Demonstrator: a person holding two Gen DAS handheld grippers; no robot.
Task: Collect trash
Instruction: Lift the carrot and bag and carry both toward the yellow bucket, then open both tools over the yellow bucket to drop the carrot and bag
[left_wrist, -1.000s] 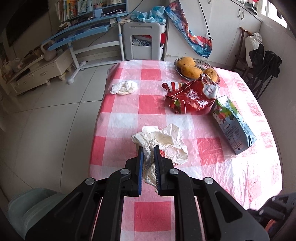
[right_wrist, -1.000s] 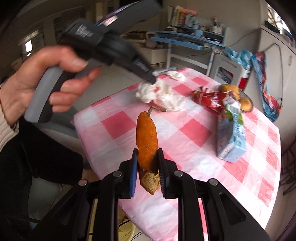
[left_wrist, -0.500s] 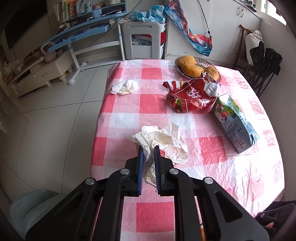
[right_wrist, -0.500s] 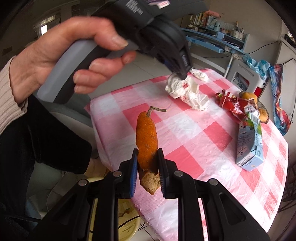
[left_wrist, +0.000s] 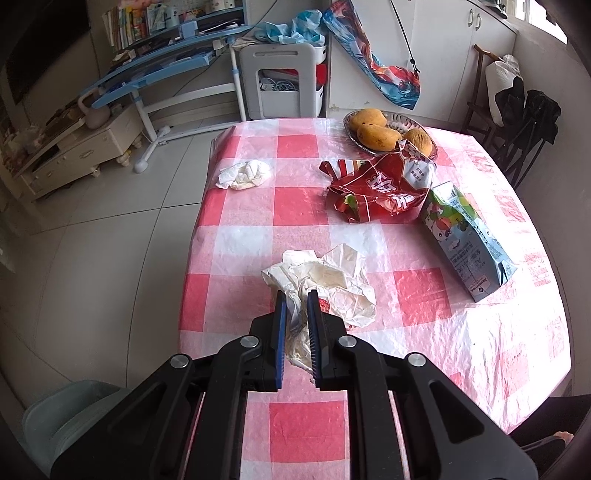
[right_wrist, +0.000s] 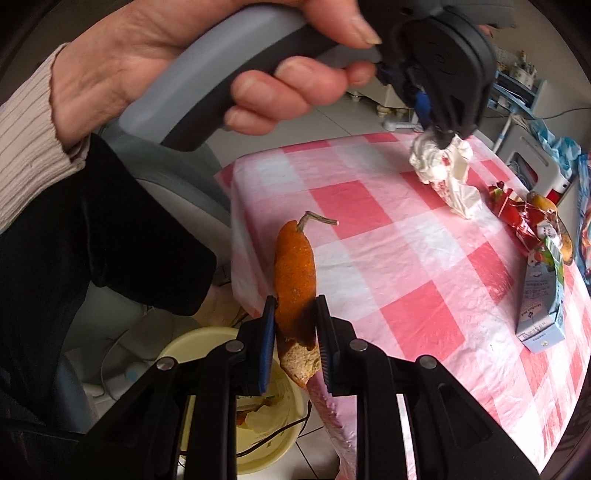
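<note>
Peel (right_wrist: 294, 266), orange with a dry stem, stands pinched between the closed fingers of the right claw (right_wrist: 294, 339), which has swung off the tabletop (right_wrist: 369, 236) edge until the yellow bin (right_wrist: 207, 341) beside that edge shows directly beneath it. A second ago only tabletop lay under the peel, so the drop looks close. Farther in over the tabletop, the left claw (left_wrist: 294, 332) is shut on a crumpled white wrapper (left_wrist: 332, 284), lifted clear in the right view, no nearer the bin than before. Beyond it on the tabletop remain a small tissue wad (left_wrist: 245, 174), a torn red bag (left_wrist: 380, 188) and a blue carton (left_wrist: 467, 242) lying beside a fruit bowl (left_wrist: 413, 120).
</note>
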